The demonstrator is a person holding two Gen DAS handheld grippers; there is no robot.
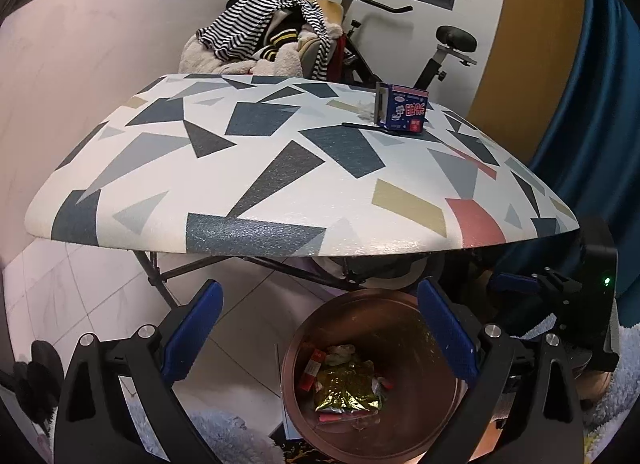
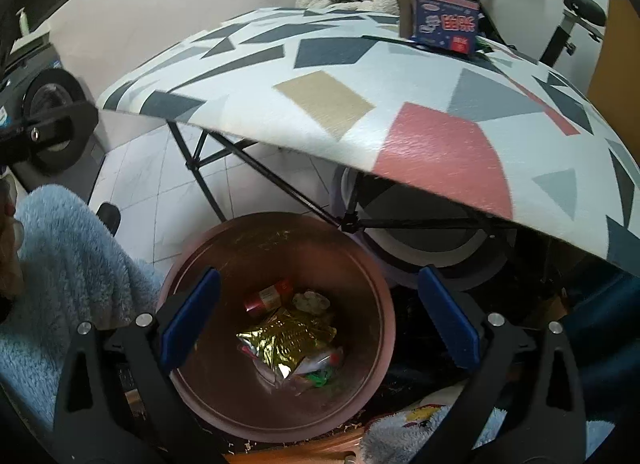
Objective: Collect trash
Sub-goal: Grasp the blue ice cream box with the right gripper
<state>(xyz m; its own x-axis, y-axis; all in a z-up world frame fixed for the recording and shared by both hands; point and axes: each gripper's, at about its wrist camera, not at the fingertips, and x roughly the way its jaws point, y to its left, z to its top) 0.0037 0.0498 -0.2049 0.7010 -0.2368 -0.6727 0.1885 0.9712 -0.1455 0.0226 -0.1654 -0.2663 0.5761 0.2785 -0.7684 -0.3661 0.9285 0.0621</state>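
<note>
Both grippers hang above the copper-brown bin (image 2: 276,404), so anything dropped lands inside. Right gripper (image 2: 320,320) and left gripper (image 1: 318,330) jaws stand apart, empty. Gold foil wrapper (image 2: 286,340) lies at bin bottom; blue tissue box (image 1: 404,111) remains on the table (image 1: 256,167), upper right.

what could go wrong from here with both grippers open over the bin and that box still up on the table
1. The blue box stands far back on the patterned table, with a thin dark strip lying beside it; a long reach from the bin could knock the box over or push it off.
2. Lifting either open gripper, left or right, could catch the table's overhanging edge.
3. The bin sits close under the table's edge and its legs, so a bump could tip it and its wrappers.
</note>
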